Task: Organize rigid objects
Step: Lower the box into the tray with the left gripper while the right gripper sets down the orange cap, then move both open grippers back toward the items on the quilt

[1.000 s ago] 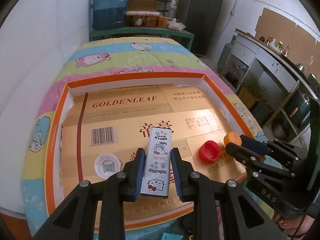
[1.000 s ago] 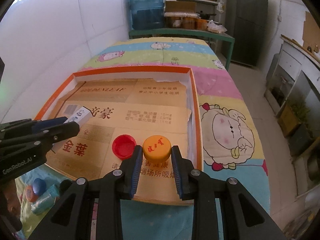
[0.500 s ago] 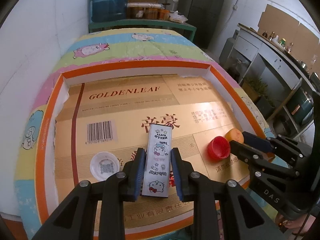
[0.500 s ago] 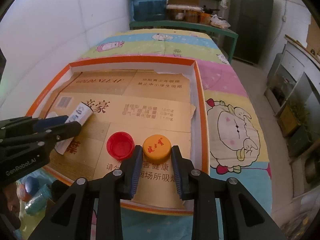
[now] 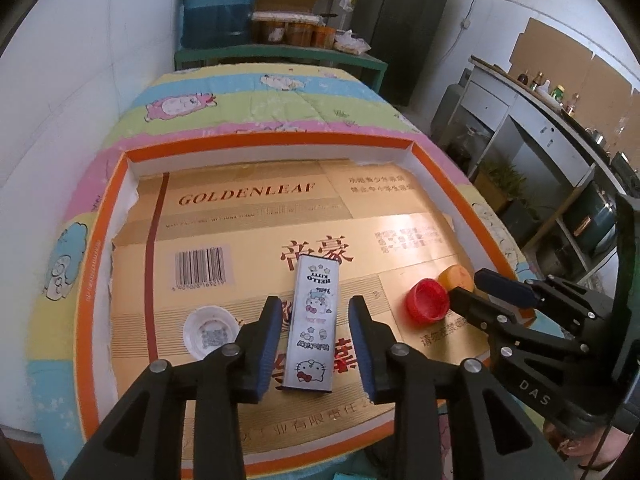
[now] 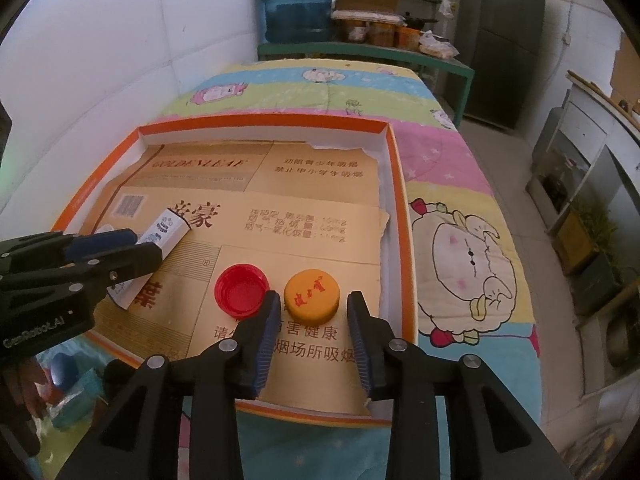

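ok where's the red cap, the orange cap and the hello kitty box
red cap (image 6: 241,295), right wrist view, open inside
orange cap (image 6: 311,294), right wrist view, printed top
hello kitty box (image 5: 313,322), left wrist view, printed face

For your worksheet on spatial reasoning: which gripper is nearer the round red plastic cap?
Right. The right gripper straddles the orange cap beside the round red plastic cap; the left gripper straddles the Hello Kitty box, farther away.

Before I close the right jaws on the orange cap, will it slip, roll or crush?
The orange cap lies flat, closed top up, so it probably won't roll. It looks like stiff plastic, unlikely to crush. Low and round between the open right gripper jaws, it may squirt sideways toward the red cap.
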A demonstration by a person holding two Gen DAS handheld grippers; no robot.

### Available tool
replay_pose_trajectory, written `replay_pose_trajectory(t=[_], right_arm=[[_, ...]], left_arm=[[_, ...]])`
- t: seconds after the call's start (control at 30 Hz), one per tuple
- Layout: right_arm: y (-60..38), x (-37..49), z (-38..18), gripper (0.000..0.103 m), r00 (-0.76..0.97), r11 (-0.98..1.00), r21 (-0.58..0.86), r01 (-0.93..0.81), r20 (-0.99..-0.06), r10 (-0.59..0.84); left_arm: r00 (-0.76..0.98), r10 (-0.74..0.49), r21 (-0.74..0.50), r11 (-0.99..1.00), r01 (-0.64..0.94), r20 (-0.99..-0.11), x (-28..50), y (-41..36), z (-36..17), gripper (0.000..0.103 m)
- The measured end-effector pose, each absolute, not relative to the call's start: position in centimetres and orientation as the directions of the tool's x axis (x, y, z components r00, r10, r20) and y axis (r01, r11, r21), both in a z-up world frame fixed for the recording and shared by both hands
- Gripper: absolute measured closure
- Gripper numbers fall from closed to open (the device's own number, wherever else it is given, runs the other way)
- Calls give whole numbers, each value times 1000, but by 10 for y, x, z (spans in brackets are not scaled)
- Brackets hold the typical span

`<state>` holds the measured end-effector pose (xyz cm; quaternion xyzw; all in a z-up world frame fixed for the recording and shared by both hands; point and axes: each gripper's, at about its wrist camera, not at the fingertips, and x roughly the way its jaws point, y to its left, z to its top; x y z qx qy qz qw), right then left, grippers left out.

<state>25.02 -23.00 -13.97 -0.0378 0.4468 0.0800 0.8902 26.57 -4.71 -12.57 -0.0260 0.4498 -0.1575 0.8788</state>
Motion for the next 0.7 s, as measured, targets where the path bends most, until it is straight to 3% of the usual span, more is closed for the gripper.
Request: replay_pose_trajectory(t=[0.2,0.3,0.7], right_arm=[[-238,242,-131,67,604,989,13,-149,-791,101],[-240,236,-124,47,613,991,19,-136,-784,99],[-237,210,-108,47,627,992,37,-120,-772,105]], left_arm=[[577,-316,-202,946,254,-753,254,-42,-109,68],[586,-327,-211,943,258,-741,246,-39,-101,68],[610,-338,-222,940,260,-716,216,-27,-85,68]])
